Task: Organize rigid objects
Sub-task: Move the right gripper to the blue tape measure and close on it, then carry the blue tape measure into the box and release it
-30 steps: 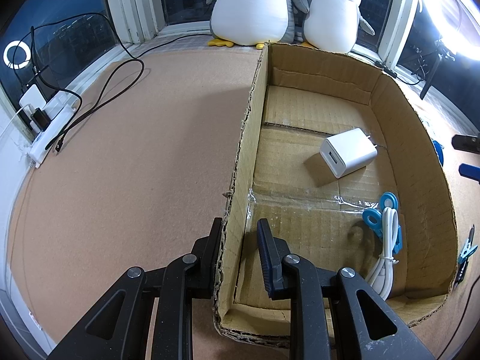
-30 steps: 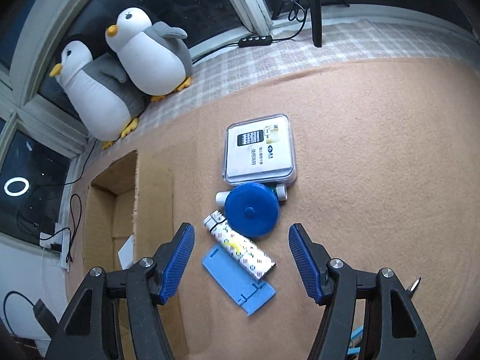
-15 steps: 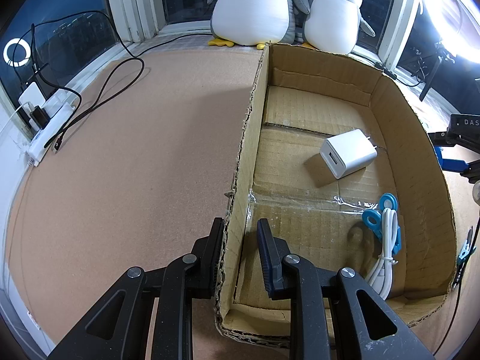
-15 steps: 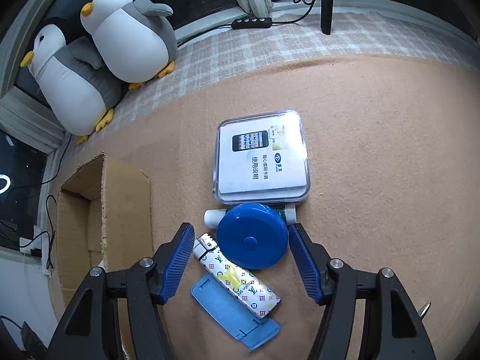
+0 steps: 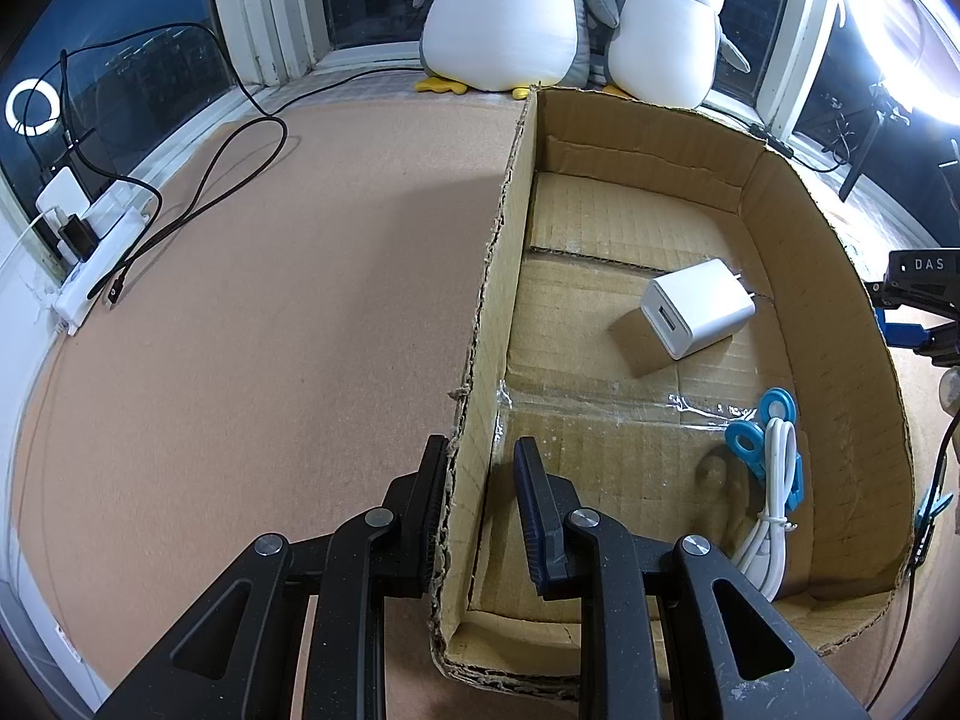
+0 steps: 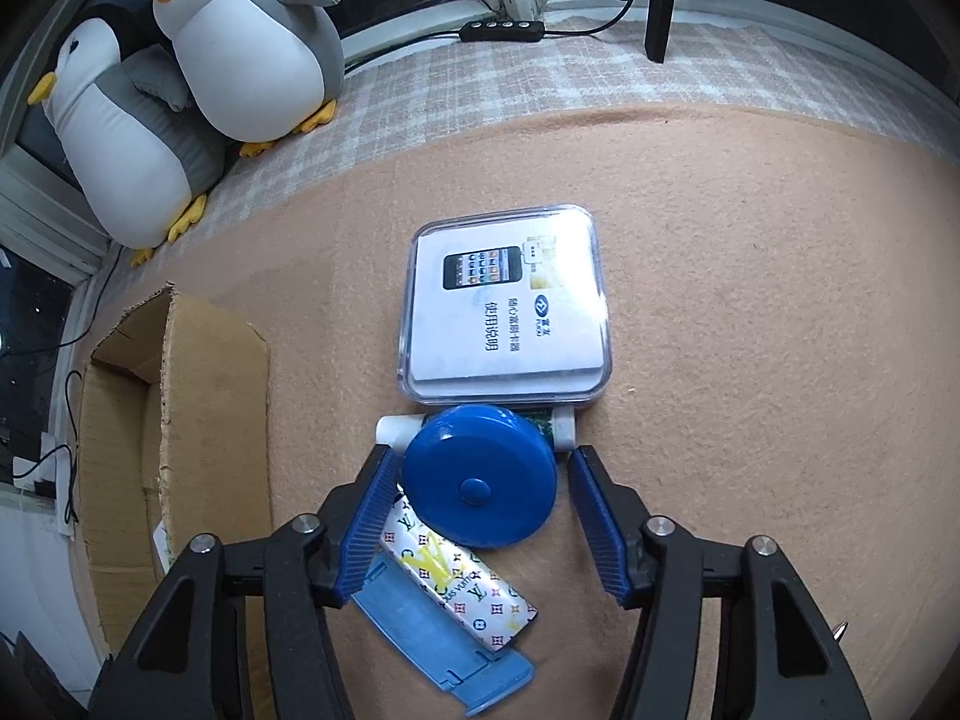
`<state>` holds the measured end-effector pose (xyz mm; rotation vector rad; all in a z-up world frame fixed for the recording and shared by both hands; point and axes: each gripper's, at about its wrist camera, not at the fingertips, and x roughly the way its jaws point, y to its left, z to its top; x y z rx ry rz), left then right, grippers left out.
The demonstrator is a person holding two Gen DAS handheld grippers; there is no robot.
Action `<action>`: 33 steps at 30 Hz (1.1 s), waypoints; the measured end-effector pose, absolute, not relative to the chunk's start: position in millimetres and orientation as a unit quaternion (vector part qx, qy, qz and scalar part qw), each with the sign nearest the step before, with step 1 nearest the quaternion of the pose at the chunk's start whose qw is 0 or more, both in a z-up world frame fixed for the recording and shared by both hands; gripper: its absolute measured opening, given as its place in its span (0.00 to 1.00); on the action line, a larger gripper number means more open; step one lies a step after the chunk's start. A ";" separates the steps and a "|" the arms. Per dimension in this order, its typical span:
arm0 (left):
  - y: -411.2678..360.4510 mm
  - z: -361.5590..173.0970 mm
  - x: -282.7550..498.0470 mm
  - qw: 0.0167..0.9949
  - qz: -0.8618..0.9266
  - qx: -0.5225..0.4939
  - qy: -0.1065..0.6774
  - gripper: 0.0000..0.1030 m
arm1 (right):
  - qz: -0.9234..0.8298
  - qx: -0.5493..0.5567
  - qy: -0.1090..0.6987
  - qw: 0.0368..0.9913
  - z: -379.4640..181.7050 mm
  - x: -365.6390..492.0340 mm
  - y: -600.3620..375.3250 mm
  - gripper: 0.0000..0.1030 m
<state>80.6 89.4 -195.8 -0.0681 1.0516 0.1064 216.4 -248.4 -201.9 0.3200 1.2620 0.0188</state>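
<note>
Tan felt-like mat [image 5: 270, 312] covering a surface bounded by dark windows; two plush penguins [image 5: 510, 12] sit at the far edge, a white power strip [image 5: 90, 252] at far left.

Left gripper [image 5: 480, 480]: jaws straddle the left wall of the open brown cardboard box [image 5: 828, 276]; outer finger touching the wall, inner finger apart, so not clamped. In the box: white cube charger [image 5: 696, 315], coiled white cable [image 5: 774, 498], blue clips [image 5: 747, 441].

Right gripper [image 6: 480, 468]: jaws spread either side of the round blue tape measure [image 6: 480, 474], not touching. Just beyond lie a white-capped tube [image 6: 393, 427] and a clear square case [image 6: 504, 312]; nearer, a patterned rectangular lighter [image 6: 462, 588] on a flat blue plastic piece [image 6: 432, 648].
</note>
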 end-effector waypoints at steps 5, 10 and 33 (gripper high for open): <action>89.3 -195.7 80.6 0.863 0.051 -0.032 0.502 0.23 | 0.016 0.150 0.590 0.793 -202.0 214.1 -255.6 0.45; 89.1 -195.8 80.9 0.863 0.051 -0.032 0.501 0.23 | 0.024 0.141 0.589 0.795 -199.8 205.6 -261.5 0.45; 88.4 -195.5 81.7 0.864 0.053 -0.030 0.500 0.23 | 0.118 0.183 0.539 0.814 -142.2 164.5 -243.7 0.45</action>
